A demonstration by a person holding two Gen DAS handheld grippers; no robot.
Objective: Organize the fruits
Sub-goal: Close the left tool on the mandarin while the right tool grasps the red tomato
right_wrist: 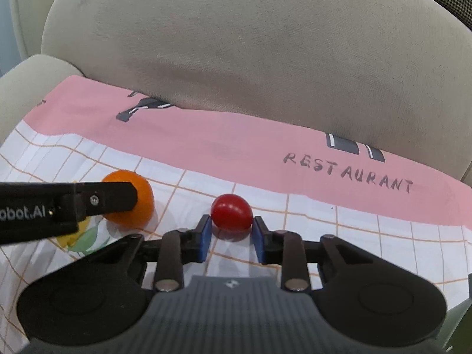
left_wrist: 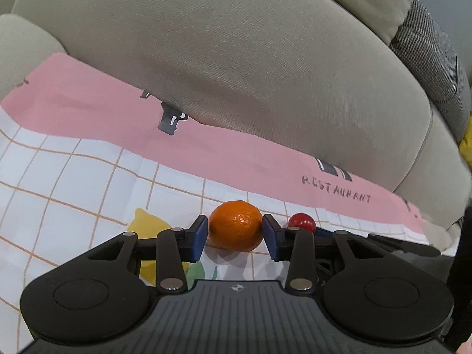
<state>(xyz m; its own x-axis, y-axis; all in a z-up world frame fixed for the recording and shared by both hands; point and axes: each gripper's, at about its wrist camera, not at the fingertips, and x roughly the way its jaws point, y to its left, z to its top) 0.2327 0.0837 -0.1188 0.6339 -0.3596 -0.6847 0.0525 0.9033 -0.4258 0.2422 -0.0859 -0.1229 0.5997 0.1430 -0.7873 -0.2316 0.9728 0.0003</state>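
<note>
Left gripper [left_wrist: 234, 234] pinches an orange [left_wrist: 236, 226], right gripper [right_wrist: 230, 236] pinches a red fruit [right_wrist: 231, 212], near cloth [right_wrist: 206, 144] lettering "RESTAURANT" [right_wrist: 348, 173].

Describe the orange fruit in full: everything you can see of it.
The orange fruit is small, round and slightly flattened, with glossy, finely dimpled peel like a mandarin's. It sits whole on the grid-patterned cloth, near a printed yellow lemon. The left gripper brackets it, blue pads against or almost against its sides. A red fruit lies apart, to its right. In the right wrist view, a gripper finger hides part of it.
</note>
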